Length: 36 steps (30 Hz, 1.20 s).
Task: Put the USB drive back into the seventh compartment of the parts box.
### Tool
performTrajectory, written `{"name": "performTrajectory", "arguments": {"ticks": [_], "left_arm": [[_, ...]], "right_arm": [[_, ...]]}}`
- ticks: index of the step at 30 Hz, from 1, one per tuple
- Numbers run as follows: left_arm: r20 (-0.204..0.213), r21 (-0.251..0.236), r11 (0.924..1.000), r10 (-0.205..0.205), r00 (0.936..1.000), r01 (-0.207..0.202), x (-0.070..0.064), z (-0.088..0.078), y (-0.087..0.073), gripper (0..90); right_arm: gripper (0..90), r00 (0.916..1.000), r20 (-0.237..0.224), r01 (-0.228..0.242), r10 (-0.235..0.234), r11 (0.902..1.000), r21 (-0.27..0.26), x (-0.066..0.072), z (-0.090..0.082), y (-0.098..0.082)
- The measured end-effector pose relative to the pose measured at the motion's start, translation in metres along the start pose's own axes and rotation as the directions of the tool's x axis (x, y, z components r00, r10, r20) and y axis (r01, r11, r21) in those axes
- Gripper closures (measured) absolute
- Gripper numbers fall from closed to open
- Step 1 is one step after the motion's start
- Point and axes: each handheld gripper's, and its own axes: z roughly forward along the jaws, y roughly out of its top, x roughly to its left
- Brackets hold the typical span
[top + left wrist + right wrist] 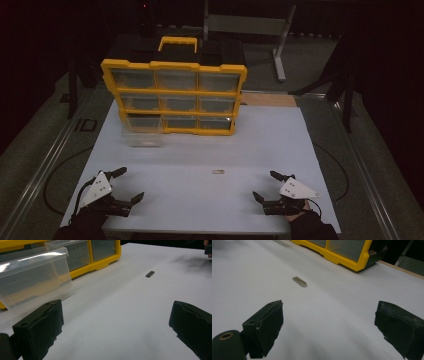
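Note:
A small flat metal piece (pixel 218 172) lies on the white table sheet (pixel 200 155), near the front middle; it appears as a grey metal piece (pixel 150 274) in the left gripper view and as a silvery metal piece (pixel 299 281) with a hole at one end in the right gripper view. A yellow drawer cabinet (pixel 174 95) with clear drawers stands at the back. One clear drawer (pixel 143 131) is pulled out at its bottom left, seen close as the clear drawer (pixel 32 272). My left gripper (pixel 125 184) rests open at front left. My right gripper (pixel 266 186) rests open at front right. Both hold nothing.
The cabinet's yellow frame (pixel 100 263) and the cabinet corner (pixel 342 258) lie ahead of the jaws. A black case with a yellow handle (pixel 178 44) sits behind the cabinet. Metal stand legs (pixel 281 45) rise at the back. Cables curve off both table sides.

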Motion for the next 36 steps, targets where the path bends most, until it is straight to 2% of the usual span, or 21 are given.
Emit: {"name": "performTrajectory", "arguments": {"ticks": [12,20,23,26,36], "left_arm": [[-0.003,-0.008,1.0,0.0,1.0,0.0,0.0,-0.001,0.002,0.6],[-0.003,0.013,0.9998,0.014,0.9999,-0.014,-0.002,0.0,0.003,0.5],[0.026,0.013,0.9999,0.003,0.9997,-0.003,-0.002,-0.001,0.004,0.5],[0.038,0.036,0.9991,0.02,0.9991,-0.021,-0.003,0.0,0.007,0.4],[0.045,0.066,0.9972,0.034,0.9984,-0.037,-0.003,0.0,0.015,0.4]], "right_arm": [[8.6,0.9999,0.017,0.002,-0.002,1.0,0.005,0.001,0.002,0.0],[8.6,0.9999,0.015,-0.003,0.003,0.9999,0.011,0.003,0.003,0.0],[8.6,0.9998,0.019,0.006,-0.006,1.0,0.003,0.002,0.003,0.001],[8.6,0.9997,0.024,0.008,-0.008,0.9999,0.007,0.003,0.004,0.002],[8.6,0.9992,0.028,0.029,-0.029,0.9996,0.005,0.006,0.006,0.004]]}}
